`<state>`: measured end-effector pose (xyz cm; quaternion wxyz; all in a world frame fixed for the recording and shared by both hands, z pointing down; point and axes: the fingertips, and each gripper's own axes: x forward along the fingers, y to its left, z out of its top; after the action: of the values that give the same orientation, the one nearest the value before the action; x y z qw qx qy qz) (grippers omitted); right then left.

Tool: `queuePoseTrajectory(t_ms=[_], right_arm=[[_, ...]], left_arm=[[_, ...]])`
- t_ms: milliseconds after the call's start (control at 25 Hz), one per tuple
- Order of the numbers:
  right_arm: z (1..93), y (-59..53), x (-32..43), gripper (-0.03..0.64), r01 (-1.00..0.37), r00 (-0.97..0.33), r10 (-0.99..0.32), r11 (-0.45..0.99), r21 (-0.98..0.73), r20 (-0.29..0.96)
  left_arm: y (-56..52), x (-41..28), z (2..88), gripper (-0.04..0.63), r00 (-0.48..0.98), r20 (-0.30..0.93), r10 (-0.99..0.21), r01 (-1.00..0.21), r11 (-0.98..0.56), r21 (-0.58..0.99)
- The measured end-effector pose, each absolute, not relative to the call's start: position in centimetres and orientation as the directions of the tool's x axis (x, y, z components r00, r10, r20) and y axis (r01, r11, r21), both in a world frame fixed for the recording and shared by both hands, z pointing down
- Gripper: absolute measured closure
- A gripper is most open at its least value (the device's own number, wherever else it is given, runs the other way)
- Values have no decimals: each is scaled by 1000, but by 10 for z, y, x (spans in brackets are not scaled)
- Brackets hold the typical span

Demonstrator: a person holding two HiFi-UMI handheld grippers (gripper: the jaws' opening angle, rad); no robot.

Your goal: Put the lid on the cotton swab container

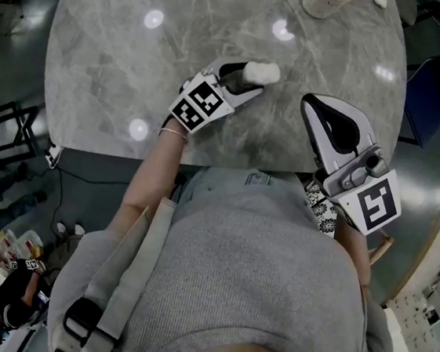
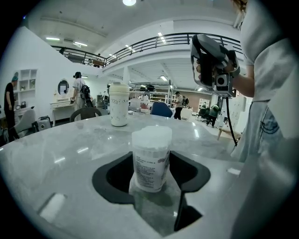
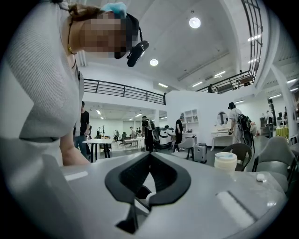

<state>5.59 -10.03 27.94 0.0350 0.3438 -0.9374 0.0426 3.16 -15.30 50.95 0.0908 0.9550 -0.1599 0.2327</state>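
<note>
1. A big grey marble table [image 1: 106, 64] with round corners fills the top of the head view. Spots of light shine on it, and dark floor shows around it.
2. The room is a big white hall with round lamps on the ceiling. A black railing [image 2: 154, 42] runs along up high. People [image 2: 79, 91] stand far back, near tables and chairs.
3. The small clear plastic cotton swab container [image 2: 150, 158] has a printed label and stands upright on the table. It is in the middle of the left gripper view.
4. The left gripper [image 1: 251, 80] has one black finger on each side of the container and holds it.
5. The container's top looks white. I cannot tell if a lid is on it.
6. The right gripper [image 1: 312, 104] is at the right of the head view, well apart from the container. Its fingers are pressed together.
7. Only the left gripper view shows the right gripper up in the air, at the upper right.
8. That view also shows a tall white bottle [image 2: 118, 105] whole, standing far behind the container.
9. Only the right gripper view shows a small white round thing [image 3: 260, 177] clearly. It lies on the table at the right.
</note>
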Motion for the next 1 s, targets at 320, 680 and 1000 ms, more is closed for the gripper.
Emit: queuePoseTrajectory(t_ms=[320, 680, 1000], right_arm=[[281, -98, 53, 615, -635, -772, -630, 770, -55, 88], [282, -98, 50, 614, -634, -773, -629, 772, -53, 86], [282, -98, 54, 614, -628, -778, -625, 775, -66, 70]], left_arm=[[-152, 25, 516, 354, 824, 505, -256, -345, -934, 89], [-151, 23, 522, 354, 815, 522, -250, -339, -937, 81], [-153, 19, 516, 355, 811, 494, -314, -409, -907, 95]])
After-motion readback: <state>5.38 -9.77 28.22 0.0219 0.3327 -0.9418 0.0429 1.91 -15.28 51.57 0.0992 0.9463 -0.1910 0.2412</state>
